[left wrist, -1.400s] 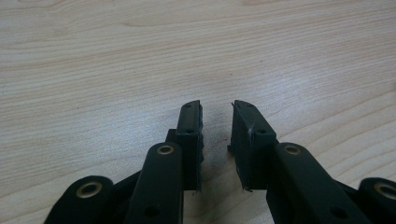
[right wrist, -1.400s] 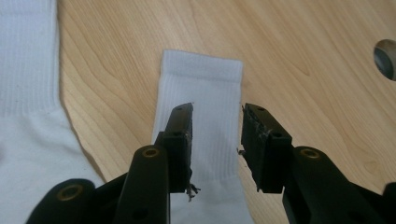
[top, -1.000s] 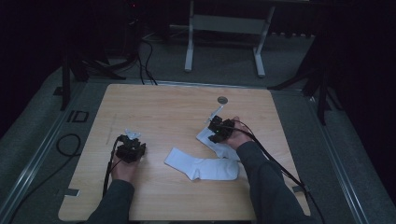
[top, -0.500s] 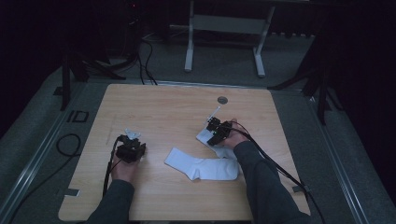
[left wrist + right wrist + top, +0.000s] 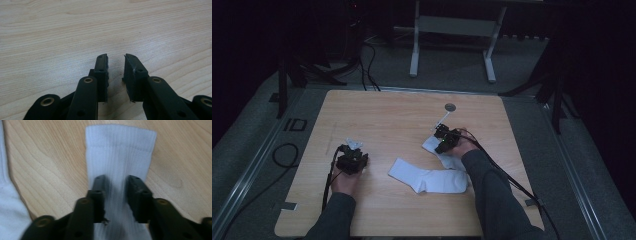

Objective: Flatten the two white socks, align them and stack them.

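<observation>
- In the high view we see two white socks on the wooden table [image 5: 377, 115]: one sock [image 5: 428, 179] lies flat near the middle of the table's near half, and a second sock [image 5: 432, 145] lies just beyond it to the right, under the right gripper [image 5: 443, 141].
- In the right gripper view, the second sock [image 5: 120, 152] runs lengthwise between the two black jaws of the right gripper [image 5: 116, 182], with its ribbed cuff lying past the fingertips on the bare wood.
- The right jaws have just been closing, with the sock fabric between them. They stand narrow; the picture is blurred, so we cannot tell whether the pads press on the fabric.
- The first sock [image 5: 7, 202] shows at the left edge of that view, apart from the jaws.
- The left gripper [image 5: 352, 161] sits on the table's left side, well apart from both socks.
- In the left gripper view, the left gripper [image 5: 116, 57] has a narrow gap between its pads, with bare wood beneath and nothing held.
</observation>
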